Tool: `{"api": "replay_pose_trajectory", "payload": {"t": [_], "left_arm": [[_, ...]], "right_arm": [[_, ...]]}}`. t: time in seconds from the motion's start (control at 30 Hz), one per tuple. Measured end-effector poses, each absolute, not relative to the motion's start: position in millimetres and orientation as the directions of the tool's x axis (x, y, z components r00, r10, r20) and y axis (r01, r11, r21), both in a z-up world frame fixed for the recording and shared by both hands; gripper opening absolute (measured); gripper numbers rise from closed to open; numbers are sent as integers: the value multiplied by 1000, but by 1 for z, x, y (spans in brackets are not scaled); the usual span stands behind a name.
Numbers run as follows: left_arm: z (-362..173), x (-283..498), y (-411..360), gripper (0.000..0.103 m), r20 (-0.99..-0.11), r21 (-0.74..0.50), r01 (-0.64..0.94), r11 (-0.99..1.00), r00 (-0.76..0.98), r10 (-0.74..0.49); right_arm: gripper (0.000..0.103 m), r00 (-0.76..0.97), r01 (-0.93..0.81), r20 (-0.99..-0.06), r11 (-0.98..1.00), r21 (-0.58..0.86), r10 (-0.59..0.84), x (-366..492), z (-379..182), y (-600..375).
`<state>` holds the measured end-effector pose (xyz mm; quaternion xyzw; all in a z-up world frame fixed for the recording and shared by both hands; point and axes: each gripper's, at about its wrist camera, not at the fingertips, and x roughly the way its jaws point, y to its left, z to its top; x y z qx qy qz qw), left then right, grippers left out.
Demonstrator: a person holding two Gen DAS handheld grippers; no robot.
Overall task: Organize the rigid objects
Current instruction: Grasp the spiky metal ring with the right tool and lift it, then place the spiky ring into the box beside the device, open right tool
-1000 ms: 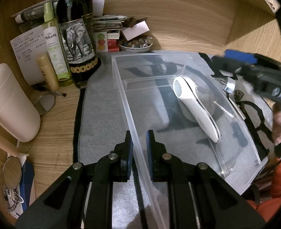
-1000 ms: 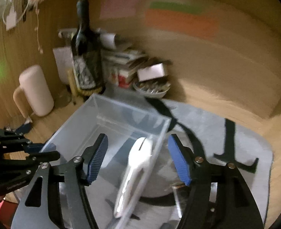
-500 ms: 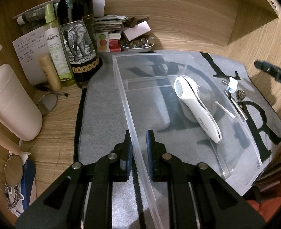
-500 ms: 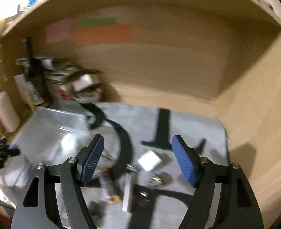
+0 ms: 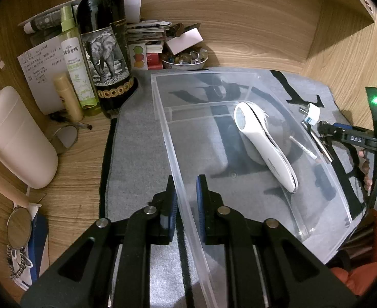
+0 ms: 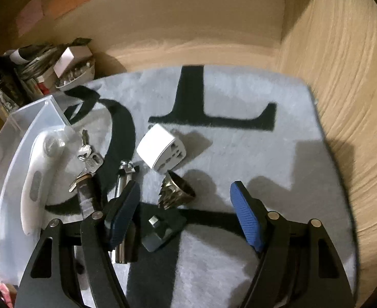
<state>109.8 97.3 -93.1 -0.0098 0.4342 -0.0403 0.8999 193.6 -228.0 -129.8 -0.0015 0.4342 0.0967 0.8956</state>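
Note:
My left gripper [image 5: 186,190] is shut on the left wall of a clear plastic bin [image 5: 180,184]. A white handheld device [image 5: 263,143] lies inside the bin; it also shows in the right wrist view [image 6: 34,179]. My right gripper [image 6: 186,210] is open and empty, low over the grey mat, above a bronze claw-shaped piece [image 6: 175,190] and a dark square adapter [image 6: 160,228]. A white plug adapter [image 6: 160,148], a metal cylinder [image 6: 124,177] and keys [image 6: 88,154] lie just beyond and to the left.
A wine bottle [image 5: 103,51], spray bottle [image 5: 75,61], small tan tube [image 5: 68,97], cream jug [image 5: 14,138], a bowl of trinkets [image 5: 186,59] and stacked boxes crowd the back left. Wooden walls close in behind and at right [image 6: 342,102].
My right gripper swung away from the bin to the right and dropped low over the small items on the mat. My left gripper stayed clamped on the bin wall.

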Motion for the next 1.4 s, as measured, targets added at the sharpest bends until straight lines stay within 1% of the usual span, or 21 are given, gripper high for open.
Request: {"api": "replay_pose_trajectory", "payload": {"t": [0.03, 0.07, 0.1, 0.13, 0.17, 0.23, 0.5, 0.77, 0.93, 1.13, 1.4], "left_arm": [[-93, 110, 97, 13, -781, -53, 64, 997, 620, -81], [-93, 110, 97, 13, -781, -54, 64, 997, 619, -82], [-93, 110, 97, 13, -781, -52, 65, 997, 620, -81], [-93, 110, 97, 13, -781, -52, 65, 997, 620, -81], [-93, 110, 97, 13, -781, -51, 65, 997, 620, -80], [-93, 110, 97, 13, -780, -52, 65, 997, 620, -81], [-93, 110, 97, 13, -780, -51, 65, 997, 620, -80], [-93, 110, 96, 13, -780, -50, 65, 997, 620, -79], [-92, 109, 96, 13, -779, -49, 65, 997, 622, -79], [-92, 109, 95, 13, -779, -48, 64, 997, 622, -78], [-92, 109, 94, 13, -779, -47, 63, 997, 623, -76]], "right_arm": [[56, 593, -176, -785, 980, 88, 177, 196, -133, -228], [52, 582, -180, -792, 979, 95, 184, 198, -136, -228], [44, 566, -187, -801, 977, 106, 195, 200, -139, -227], [38, 554, -193, -807, 974, 115, 205, 201, -141, -226], [37, 557, -193, -806, 976, 105, 197, 201, -142, -225], [32, 564, -203, -802, 974, 99, 199, 200, -141, -224], [32, 603, -213, -771, 973, 93, 206, 195, -129, -222], [32, 685, -247, -690, 966, 79, 232, 181, -87, -211], [32, 728, -295, -629, 953, 73, 273, 170, -61, -196], [32, 746, -369, -576, 928, 58, 333, 159, -40, -169], [32, 725, -471, -550, 881, 43, 415, 153, -31, -125]]}}
